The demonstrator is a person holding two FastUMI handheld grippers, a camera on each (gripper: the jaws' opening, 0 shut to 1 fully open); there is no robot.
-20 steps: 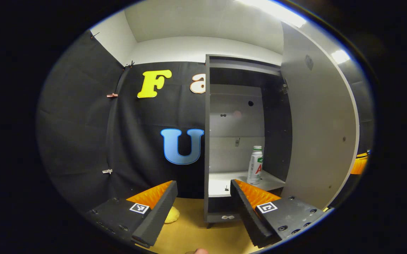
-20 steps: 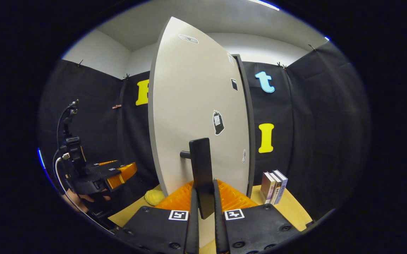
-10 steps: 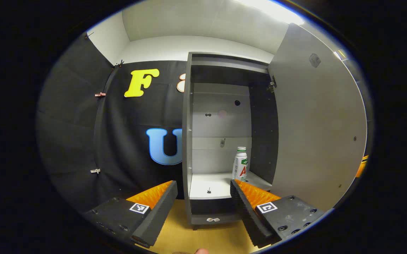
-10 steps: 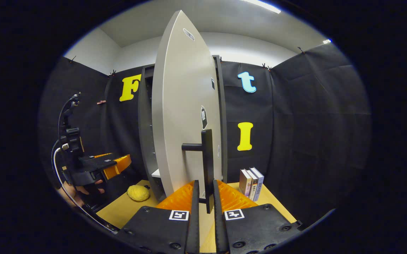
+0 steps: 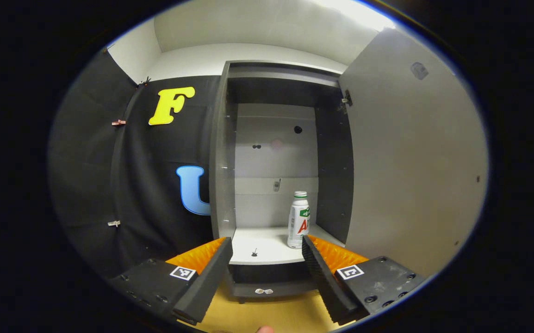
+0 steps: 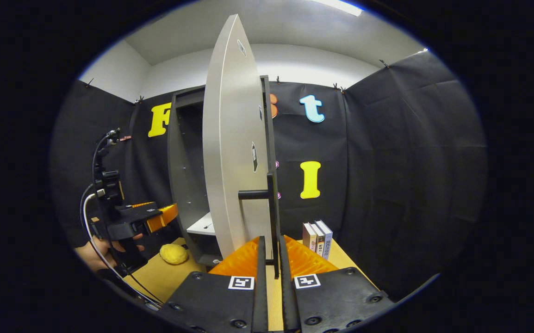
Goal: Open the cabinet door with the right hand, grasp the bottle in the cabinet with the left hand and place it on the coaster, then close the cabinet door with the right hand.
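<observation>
A white bottle [image 5: 298, 220] with a green cap stands upright on the cabinet's lower shelf [image 5: 262, 245], toward its right side. My left gripper [image 5: 267, 249] is open in front of the shelf, short of the bottle. The grey cabinet door [image 6: 230, 157] is swung wide, seen nearly edge-on in the right gripper view and as a broad panel [image 5: 410, 152] in the left gripper view. My right gripper [image 6: 270, 252] is shut on the door's black bar handle [image 6: 274, 217]. The left gripper [image 6: 149, 219], held by a hand [image 6: 93, 254], appears at the left of the right gripper view.
The dark grey cabinet [image 6: 183, 166] stands on a wooden table [image 6: 165, 277]. A yellow round object [image 6: 173, 254] lies on the table left of the cabinet. Three books [image 6: 318, 238] stand upright to the door's right. Black cloth walls surround the table.
The right gripper has swung the door further open by its handle. The left gripper has shifted right, bringing the open cabinet and bottle toward the centre of its view.
</observation>
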